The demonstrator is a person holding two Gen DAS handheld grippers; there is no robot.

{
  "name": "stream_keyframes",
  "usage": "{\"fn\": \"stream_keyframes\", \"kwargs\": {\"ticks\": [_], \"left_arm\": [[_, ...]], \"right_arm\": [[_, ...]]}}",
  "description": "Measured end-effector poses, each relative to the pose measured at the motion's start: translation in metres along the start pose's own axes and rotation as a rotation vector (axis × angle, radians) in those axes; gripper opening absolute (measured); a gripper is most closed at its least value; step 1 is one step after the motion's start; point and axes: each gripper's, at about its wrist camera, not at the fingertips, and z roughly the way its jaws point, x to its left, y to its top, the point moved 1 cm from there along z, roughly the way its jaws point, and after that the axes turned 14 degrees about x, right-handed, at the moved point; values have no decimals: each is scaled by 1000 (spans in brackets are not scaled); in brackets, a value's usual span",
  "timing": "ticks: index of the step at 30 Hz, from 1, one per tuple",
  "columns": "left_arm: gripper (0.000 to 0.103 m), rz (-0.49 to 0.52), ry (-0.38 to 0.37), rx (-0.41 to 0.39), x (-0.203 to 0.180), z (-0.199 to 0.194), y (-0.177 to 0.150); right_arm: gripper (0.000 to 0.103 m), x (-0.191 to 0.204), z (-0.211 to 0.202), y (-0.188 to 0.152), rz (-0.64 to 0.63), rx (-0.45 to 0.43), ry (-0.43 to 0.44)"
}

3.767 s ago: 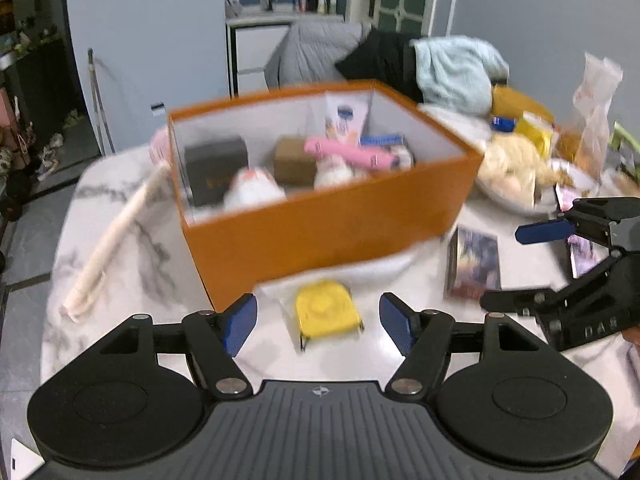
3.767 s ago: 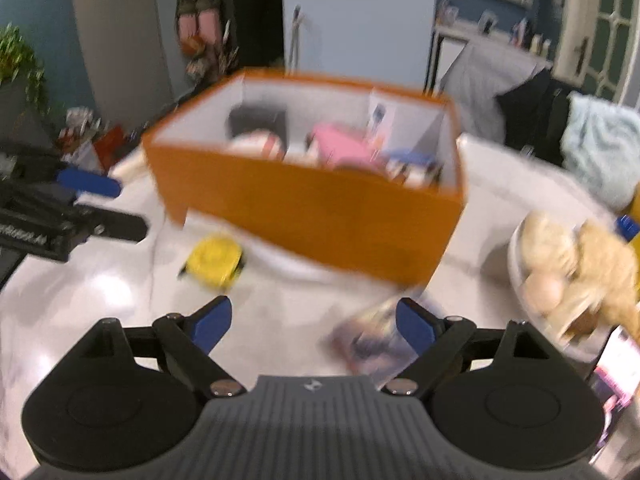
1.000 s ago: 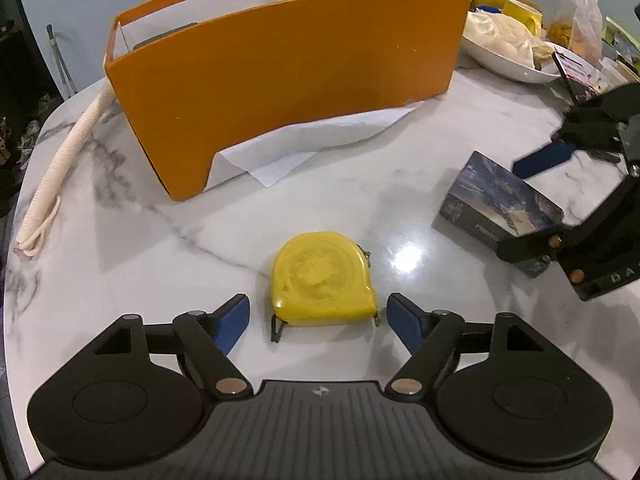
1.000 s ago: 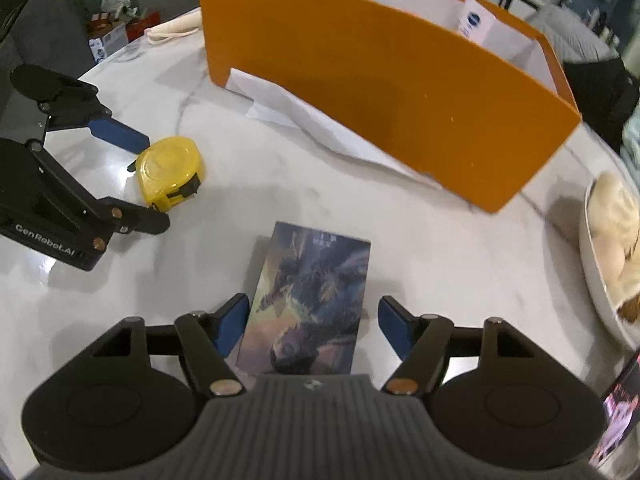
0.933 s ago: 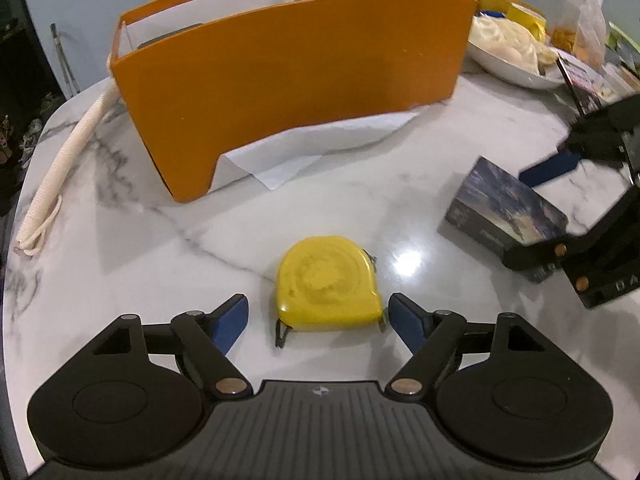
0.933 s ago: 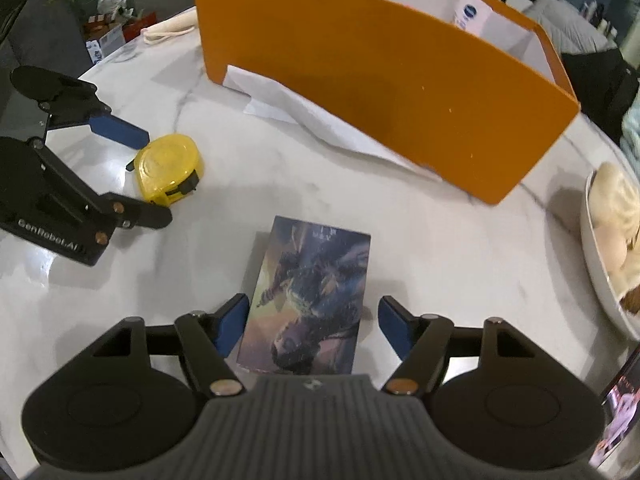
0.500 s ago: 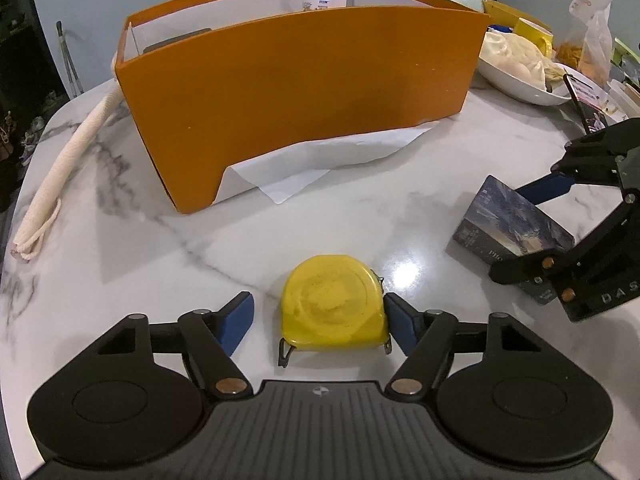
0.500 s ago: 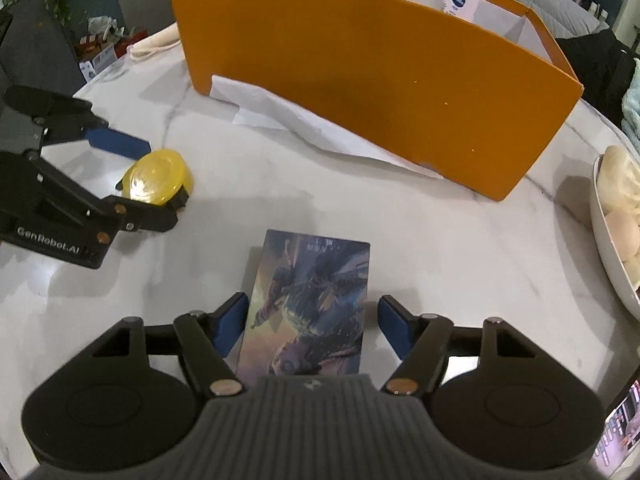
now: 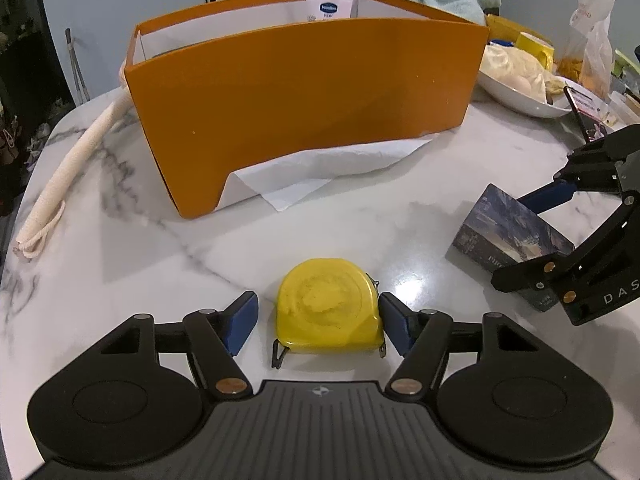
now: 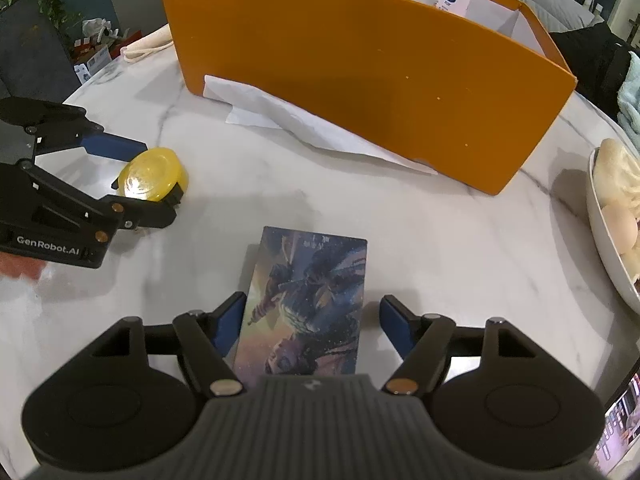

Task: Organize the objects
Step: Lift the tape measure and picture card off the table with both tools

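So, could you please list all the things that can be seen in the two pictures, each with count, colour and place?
Tape measure: one, yellow, on the table between the left gripper's fingers.
Picture box: one, dark blue with artwork, flat on the table between the right gripper's fingers.
Storage box: one, orange, behind both items, a white tube showing above its wall.
Paper sheet: one, white, sticking out under the storage box.
Rope: one, cream, left of the storage box.
Bowl: one, white, far right, holding pale food.
Table: one, white marble.
Left gripper: black with blue pads; jaws have just been closing around the tape measure.
Right gripper: same make, open.
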Motion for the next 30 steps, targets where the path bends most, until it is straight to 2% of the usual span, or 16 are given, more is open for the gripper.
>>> {"fn": "stream_keyframes", "kwargs": {"ticks": [3,6,9,10,12,15,21,30], "left_arm": [[81,-7,10,11,-2,0,2],[83,-30,20,70,-4,0,8],[75,-36,20,102,-6,-1,10],[73,-29,20,103,-7,-2,9],[64,4,13,101,-11,-4,6],[64,60,12,107,-17,-5,3],[63,109,34,113,-25,-8,0],[63,91,0,67,-23,-24,5]], "right_arm": [[74,1,0,-1,5,-3,-3],[73,1,0,-2,4,-4,-3],[67,2,-2,-2,-5,-3,2],[63,3,-2,-1,-9,-2,3],[62,5,-3,-1,-14,3,-1],[62,6,-4,-2,-9,8,2],[61,6,-7,-2,-18,7,-31],[61,-2,-25,-1,14,-43,-16]]}}
